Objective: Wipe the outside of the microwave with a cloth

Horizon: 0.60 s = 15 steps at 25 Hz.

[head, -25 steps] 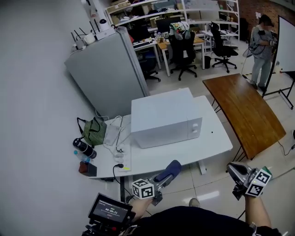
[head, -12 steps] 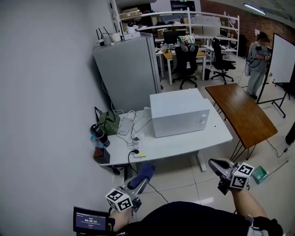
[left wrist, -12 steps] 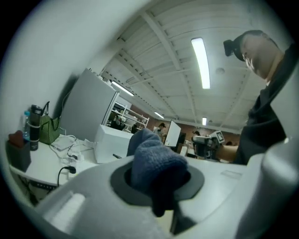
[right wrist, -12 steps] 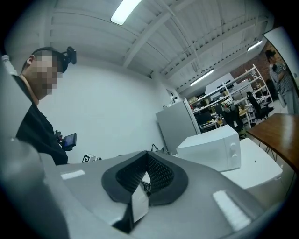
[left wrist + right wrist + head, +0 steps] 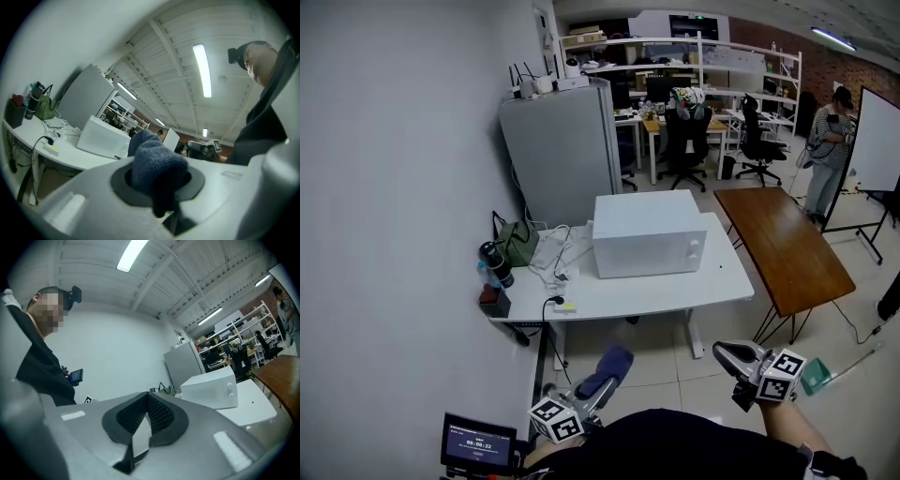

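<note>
At 12 o'clock on the desk (image 5: 675,292), the microwave (image 5: 649,234) stands well apart from both grippers. The left gripper (image 5: 598,382), at 7 o'clock, clamps the cloth (image 5: 610,364). The right gripper (image 5: 727,355), at 5 o'clock, is closed and empty. A good wipe likely means stepping closer and pressing the cloth flat.

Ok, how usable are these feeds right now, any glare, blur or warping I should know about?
Head view: even light, white box-shaped microwave sharp, edges bowed by the wide lens. Left gripper view: heavy fisheye, dark corners, ceiling strip light blown out, dark blue knitted cloth in the left tongs slightly soft. Right gripper view: same fisheye, no glare on the microwave.
</note>
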Each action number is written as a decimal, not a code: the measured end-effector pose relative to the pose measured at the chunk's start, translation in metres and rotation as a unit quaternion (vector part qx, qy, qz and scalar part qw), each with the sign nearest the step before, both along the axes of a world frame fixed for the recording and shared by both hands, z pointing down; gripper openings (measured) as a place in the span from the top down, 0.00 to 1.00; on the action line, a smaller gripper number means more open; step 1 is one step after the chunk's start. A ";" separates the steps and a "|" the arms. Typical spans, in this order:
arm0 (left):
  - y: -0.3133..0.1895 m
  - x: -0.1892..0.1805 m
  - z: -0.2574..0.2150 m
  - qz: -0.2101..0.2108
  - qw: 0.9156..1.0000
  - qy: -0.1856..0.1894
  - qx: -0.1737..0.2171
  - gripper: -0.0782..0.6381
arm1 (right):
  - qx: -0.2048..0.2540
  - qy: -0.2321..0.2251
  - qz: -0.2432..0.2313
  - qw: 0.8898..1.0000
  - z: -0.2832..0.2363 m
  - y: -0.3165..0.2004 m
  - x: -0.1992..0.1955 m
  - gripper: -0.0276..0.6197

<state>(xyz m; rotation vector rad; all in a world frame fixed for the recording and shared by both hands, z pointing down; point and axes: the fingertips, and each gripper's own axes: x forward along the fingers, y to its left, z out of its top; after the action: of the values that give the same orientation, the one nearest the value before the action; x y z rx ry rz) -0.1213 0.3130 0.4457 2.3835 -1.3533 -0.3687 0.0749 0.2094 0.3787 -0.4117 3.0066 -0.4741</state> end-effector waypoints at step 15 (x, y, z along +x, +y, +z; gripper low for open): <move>-0.004 0.012 -0.007 0.004 1.000 -0.019 0.001 0.81 | 0.007 -0.006 -0.011 1.000 0.004 0.003 -0.002 0.95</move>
<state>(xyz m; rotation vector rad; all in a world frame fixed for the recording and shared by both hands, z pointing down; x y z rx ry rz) -0.1090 0.3088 0.4391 2.4088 -1.3593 -0.3223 0.0732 0.2127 0.3829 -0.3740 3.0045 -0.4548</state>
